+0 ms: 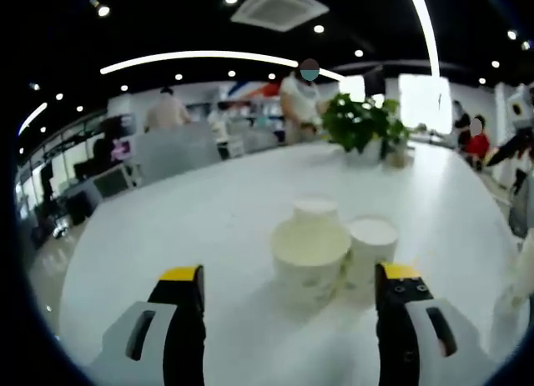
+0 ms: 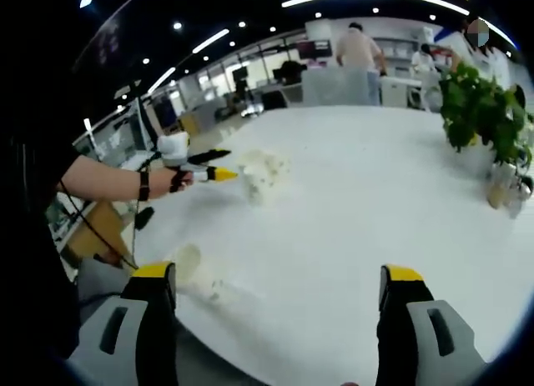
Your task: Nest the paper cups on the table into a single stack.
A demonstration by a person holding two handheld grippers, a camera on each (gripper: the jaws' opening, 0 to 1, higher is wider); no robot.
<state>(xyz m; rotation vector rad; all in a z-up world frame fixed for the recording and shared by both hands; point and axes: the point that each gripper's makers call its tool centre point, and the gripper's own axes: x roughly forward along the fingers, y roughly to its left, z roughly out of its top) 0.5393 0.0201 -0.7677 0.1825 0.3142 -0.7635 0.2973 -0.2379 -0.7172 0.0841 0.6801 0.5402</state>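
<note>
Both jaws of the left gripper (image 1: 288, 288) stand wide apart and hold nothing; in the left gripper view the paper cups (image 1: 334, 251) stand clustered on the white table (image 1: 209, 211) just ahead at 12 o'clock, three rims touching or nearly so. A potted plant (image 1: 360, 123) sits beyond at 1 o'clock. Right gripper (image 2: 279, 290) likewise gapes, empty. In its view the left gripper and a person's arm (image 2: 104, 179) come in at 10 o'clock, the cups (image 2: 263, 176) just beside its tips. One cup (image 2: 188, 265) lies tipped near 8 o'clock at the table edge.
</note>
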